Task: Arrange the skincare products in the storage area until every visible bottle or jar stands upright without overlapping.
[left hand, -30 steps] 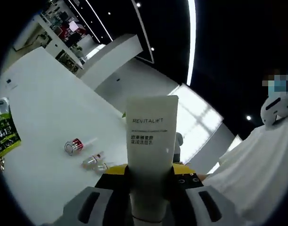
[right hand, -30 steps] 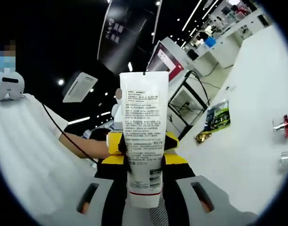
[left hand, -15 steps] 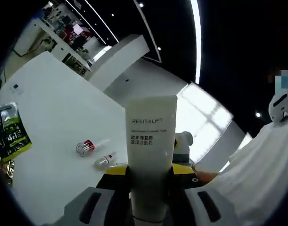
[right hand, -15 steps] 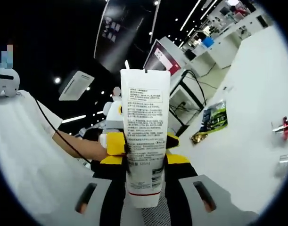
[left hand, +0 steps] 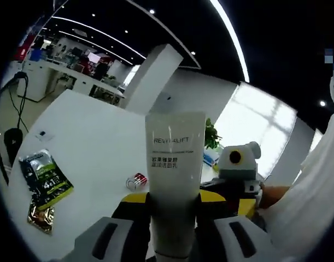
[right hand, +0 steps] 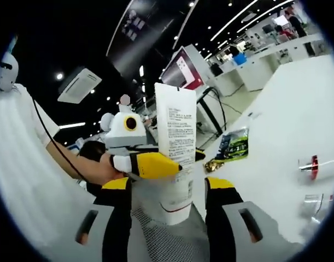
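A white REVITALIFT tube [left hand: 174,180] stands upright between the jaws of my left gripper [left hand: 174,203], which is shut on it. In the right gripper view the same tube [right hand: 176,136] shows its printed back, and the left gripper's yellow fingers [right hand: 151,165] clamp it from the left. My right gripper [right hand: 168,188] is open, its jaws standing wider than the tube on either side. It appears as a white and yellow body [left hand: 236,173] just right of the tube in the left gripper view. A small red-capped bottle [left hand: 136,180] [right hand: 309,166] lies on the white table [left hand: 85,136].
A green sachet [left hand: 46,177] [right hand: 234,144] and a gold packet [left hand: 40,216] [right hand: 213,164] lie near the table's edge. A clear vial [right hand: 315,203] lies close to the red-capped bottle. A person's white sleeve [left hand: 303,207] is at the right, and desks and screens stand far behind.
My right gripper's jaws have spread off the tube, leaving it in the left gripper alone. Both cameras have swung, so the table and background shifted.
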`<state>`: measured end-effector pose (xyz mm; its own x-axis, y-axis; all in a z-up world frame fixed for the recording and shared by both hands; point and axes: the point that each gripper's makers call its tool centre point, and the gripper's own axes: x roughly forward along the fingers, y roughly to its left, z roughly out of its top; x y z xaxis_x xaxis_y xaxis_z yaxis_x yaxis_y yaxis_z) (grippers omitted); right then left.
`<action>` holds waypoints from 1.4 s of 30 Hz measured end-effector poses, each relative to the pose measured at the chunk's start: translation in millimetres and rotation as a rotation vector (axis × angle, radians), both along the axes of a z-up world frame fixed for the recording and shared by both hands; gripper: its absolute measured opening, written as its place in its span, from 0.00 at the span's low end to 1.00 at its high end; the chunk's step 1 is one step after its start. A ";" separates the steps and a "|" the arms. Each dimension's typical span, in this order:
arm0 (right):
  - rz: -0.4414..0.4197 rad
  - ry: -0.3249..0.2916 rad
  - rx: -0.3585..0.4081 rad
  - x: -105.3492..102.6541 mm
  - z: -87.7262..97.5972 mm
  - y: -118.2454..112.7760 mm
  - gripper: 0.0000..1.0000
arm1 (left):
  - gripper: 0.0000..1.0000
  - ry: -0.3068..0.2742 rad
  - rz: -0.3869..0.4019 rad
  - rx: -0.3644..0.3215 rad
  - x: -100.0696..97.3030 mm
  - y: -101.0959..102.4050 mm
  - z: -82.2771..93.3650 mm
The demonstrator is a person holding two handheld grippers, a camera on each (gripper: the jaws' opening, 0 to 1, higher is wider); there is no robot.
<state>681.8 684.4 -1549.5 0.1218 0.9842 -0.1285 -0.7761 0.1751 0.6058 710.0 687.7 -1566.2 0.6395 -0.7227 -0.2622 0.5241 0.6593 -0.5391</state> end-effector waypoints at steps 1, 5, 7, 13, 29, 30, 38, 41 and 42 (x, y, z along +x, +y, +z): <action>-0.017 0.012 0.011 3.7 4.2 -1.2 0.49 | 0.32 -0.005 -0.001 0.020 -0.3 -0.4 -1.5; -0.095 -0.008 -0.022 19.0 9.9 -1.7 0.45 | 0.32 -0.035 -0.036 0.113 -5.6 -7.9 -8.4; -0.115 0.011 -0.043 23.5 9.9 -0.6 0.42 | 0.32 -0.044 -0.057 0.148 -8.6 -11.9 -12.0; -0.147 0.046 -0.108 33.3 5.4 6.4 0.39 | 0.32 -0.062 -0.063 0.241 -10.3 -14.3 -20.7; -0.288 0.064 -0.377 37.6 -20.1 14.3 0.18 | 0.32 -0.045 -0.064 0.368 -11.2 -11.3 -38.9; -0.295 0.060 -0.392 36.6 -20.1 14.5 0.17 | 0.32 -0.050 -0.064 0.380 -11.2 -11.4 -39.7; -0.321 -0.020 -0.442 39.1 -13.1 10.3 0.09 | 0.33 -0.133 -0.046 0.409 -4.6 -12.4 -33.9; -0.312 -0.049 -0.451 39.0 -11.0 11.1 0.08 | 0.34 -0.150 -0.045 0.410 -4.0 -12.8 -31.9; -0.309 -0.056 -0.454 39.1 -9.9 11.1 0.08 | 0.34 -0.152 -0.045 0.408 -3.8 -12.7 -31.5</action>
<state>720.8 695.5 -1559.4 0.4153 0.7487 -0.5166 -0.6762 0.6340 0.3752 706.2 675.0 -1597.7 0.6635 -0.6072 -0.4370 0.6102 0.7772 -0.1534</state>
